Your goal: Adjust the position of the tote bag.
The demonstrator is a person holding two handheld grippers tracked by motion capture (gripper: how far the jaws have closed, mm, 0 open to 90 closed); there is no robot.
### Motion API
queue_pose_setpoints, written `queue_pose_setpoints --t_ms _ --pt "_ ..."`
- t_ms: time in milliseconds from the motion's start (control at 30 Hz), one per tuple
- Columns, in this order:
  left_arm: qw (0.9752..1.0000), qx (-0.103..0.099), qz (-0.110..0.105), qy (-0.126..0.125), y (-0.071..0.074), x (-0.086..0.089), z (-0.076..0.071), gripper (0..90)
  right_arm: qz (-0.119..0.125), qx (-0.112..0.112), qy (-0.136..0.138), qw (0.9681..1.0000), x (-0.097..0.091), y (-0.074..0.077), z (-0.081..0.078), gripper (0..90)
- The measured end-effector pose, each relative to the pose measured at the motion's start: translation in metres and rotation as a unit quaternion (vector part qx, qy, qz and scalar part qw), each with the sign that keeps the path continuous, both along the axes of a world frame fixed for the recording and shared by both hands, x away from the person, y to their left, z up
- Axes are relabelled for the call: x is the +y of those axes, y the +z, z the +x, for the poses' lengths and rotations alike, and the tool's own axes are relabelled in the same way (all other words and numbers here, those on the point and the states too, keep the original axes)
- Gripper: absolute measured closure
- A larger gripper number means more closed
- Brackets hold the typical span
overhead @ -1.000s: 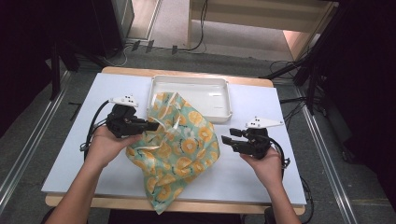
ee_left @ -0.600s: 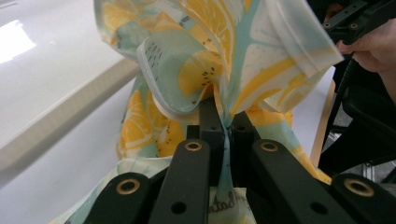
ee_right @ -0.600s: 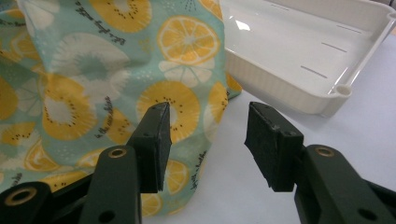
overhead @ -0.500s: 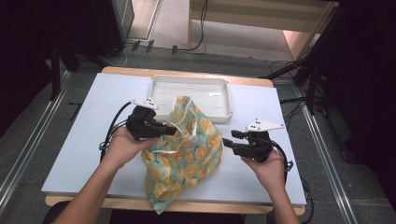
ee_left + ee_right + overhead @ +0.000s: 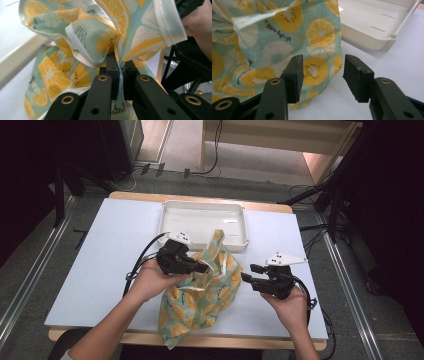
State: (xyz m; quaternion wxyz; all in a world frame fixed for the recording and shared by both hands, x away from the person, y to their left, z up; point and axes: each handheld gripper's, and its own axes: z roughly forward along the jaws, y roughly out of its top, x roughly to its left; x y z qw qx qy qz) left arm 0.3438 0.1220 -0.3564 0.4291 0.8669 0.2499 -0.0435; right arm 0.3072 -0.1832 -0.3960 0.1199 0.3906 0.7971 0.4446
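A teal cloth printed with orange and lemon slices (image 5: 205, 295) lies bunched across the middle of the white table, its lower corner hanging over the near edge. My left gripper (image 5: 206, 268) is shut on a gathered fold of the cloth (image 5: 110, 42), lifting it off the table. My right gripper (image 5: 249, 273) is open, just right of the cloth, jaws pointing left at it. In the right gripper view the cloth (image 5: 287, 42) hangs right in front of the open gripper (image 5: 323, 72), with nothing between the pads.
A white rectangular tray (image 5: 175, 227) sits at the back of the table; the cloth's far tip reaches its front rim. The tray's corner (image 5: 384, 37) lies close to my right gripper. Cables trail from both grippers. Bare table surface (image 5: 100, 260) lies to the left.
My left gripper has carried the held cloth fold rightward toward the table's centre, bunching the cloth. The right gripper has stayed open, moving little.
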Motion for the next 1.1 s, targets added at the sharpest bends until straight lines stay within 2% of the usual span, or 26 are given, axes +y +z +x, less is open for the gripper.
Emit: queue_pose_setpoints --t_ms 67,233,367,433,567,667,733,767,833,967,1000,1100 --pt "1.0 0.0 0.001 -0.008 -0.002 -0.008 -0.001 88.2 -0.001 0.002 0.0 1.0 0.0 -0.001 -0.001 51.8" --pt "0.9999 0.001 0.005 -0.013 -0.006 -0.015 0.001 88.0 0.0 0.001 -0.003 1.0 -0.002 -0.001 -0.004 52.2" --pt "0.9996 -0.009 -0.009 -0.023 -0.003 -0.021 -0.006 88.0 0.001 0.003 -0.006 1.0 -0.003 -0.001 -0.005 53.3" --pt "0.9997 -0.008 -0.001 -0.025 -0.006 -0.024 -0.005 88.0 0.001 0.004 -0.008 1.0 -0.004 -0.001 -0.005 53.7" --pt "0.9997 0.007 0.012 -0.021 -0.018 -0.028 -0.001 88.0 0.003 0.003 -0.009 0.9999 -0.006 -0.001 -0.006 54.8" --pt "0.9996 0.003 0.014 -0.025 -0.02 -0.032 -0.003 87.7 0.003 0.004 -0.009 0.9999 -0.007 -0.002 -0.006 55.6" --pt "0.9995 0.001 0.026 -0.02 -0.024 -0.033 -0.001 87.3 0.005 0.007 -0.01 0.9999 -0.007 -0.002 -0.005 55.7" --pt "0.9995 0.01 0.026 -0.015 -0.028 -0.031 0.003 87.1 0.005 0.008 -0.01 0.9999 -0.007 -0.003 -0.005 55.7" --pt "0.9996 0.013 0.022 -0.009 -0.029 -0.028 0.004 85.7 0.003 0.009 -0.009 0.9999 -0.006 -0.003 -0.005 55.7" --pt "0.9999 0.004 0.011 -0.01 -0.02 -0.025 0.001 79.1 0.004 0.008 -0.009 0.9999 -0.007 -0.003 -0.005 55.7" --pt "0.9999 0.007 0.009 -0.01 -0.019 -0.024 0.001 76.5 0.004 0.008 -0.01 0.9999 -0.007 -0.003 -0.005 55.7" --pt "0.9997 0.019 0.002 -0.011 -0.016 -0.02 0.004 61.6 0.003 0.007 -0.009 0.9999 -0.008 -0.003 -0.005 55.7"
